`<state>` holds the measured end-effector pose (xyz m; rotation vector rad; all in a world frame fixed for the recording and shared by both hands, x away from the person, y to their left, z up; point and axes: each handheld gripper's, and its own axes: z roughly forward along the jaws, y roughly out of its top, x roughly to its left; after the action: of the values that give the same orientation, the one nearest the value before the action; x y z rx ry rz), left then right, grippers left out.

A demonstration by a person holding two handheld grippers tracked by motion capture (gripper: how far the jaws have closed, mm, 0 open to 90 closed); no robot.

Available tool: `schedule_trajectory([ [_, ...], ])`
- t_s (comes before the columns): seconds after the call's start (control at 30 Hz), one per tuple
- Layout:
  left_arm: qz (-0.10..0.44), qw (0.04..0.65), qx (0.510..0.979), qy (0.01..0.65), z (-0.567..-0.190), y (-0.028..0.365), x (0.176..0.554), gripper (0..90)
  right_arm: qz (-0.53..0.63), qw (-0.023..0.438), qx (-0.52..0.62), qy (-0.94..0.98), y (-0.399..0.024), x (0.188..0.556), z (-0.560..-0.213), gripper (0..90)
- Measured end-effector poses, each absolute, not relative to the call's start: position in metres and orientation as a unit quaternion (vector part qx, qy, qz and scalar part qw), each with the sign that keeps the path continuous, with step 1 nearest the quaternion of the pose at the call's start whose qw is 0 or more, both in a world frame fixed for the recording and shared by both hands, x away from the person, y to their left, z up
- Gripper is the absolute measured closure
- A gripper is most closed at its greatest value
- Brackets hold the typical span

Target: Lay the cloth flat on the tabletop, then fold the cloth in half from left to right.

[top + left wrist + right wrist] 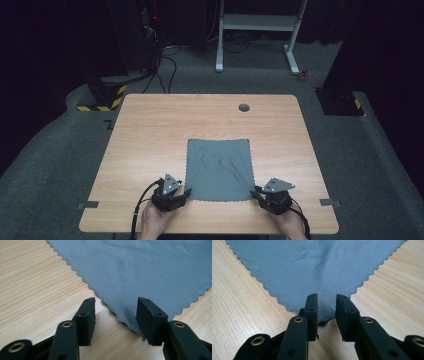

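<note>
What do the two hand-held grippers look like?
Both the left hand-held gripper and the right hand-held gripper are black, each with a grey three-cornered plate on top and a black cable trailing back. Their flat black jaws carry small screw holes and brass-coloured rivets.

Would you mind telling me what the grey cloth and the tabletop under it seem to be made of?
The grey cloth looks like a thin synthetic fabric, probably microfibre: matte, with a fine diamond weave and a scalloped cut edge, lying flat with soft creases. The tabletop looks like light wood or a wood-grain laminate: smooth, with straight pale grain lines and a slight sheen; which of the two, the look leaves open.
</note>
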<state>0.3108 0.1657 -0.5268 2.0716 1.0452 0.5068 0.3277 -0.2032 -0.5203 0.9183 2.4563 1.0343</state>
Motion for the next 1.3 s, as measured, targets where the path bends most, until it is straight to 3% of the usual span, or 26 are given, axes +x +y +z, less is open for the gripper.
schedule_trajectory([
  [0.2,0.222,0.365,0.810,0.402,-0.527,0.163,0.305,48.4,0.373,0.160,0.333,0.851,-0.206,0.327,-0.523,69.3],
  [0.33,0.192,0.373,0.802,0.424,-0.527,0.168,0.310,39.1,0.372,0.160,0.344,0.847,-0.206,0.328,-0.523,63.7],
  [0.7,0.196,0.367,0.801,0.430,-0.527,0.167,0.310,34.3,0.370,0.162,0.349,0.845,-0.207,0.330,-0.523,58.0],
  [0.93,0.186,0.368,0.809,0.418,-0.527,0.166,0.312,26.2,0.374,0.143,0.362,0.842,-0.207,0.334,-0.521,55.4],
  [1.3,0.163,0.380,0.808,0.419,-0.518,0.174,0.326,33.4,0.386,0.139,0.323,0.853,-0.172,0.337,-0.507,53.5],
])
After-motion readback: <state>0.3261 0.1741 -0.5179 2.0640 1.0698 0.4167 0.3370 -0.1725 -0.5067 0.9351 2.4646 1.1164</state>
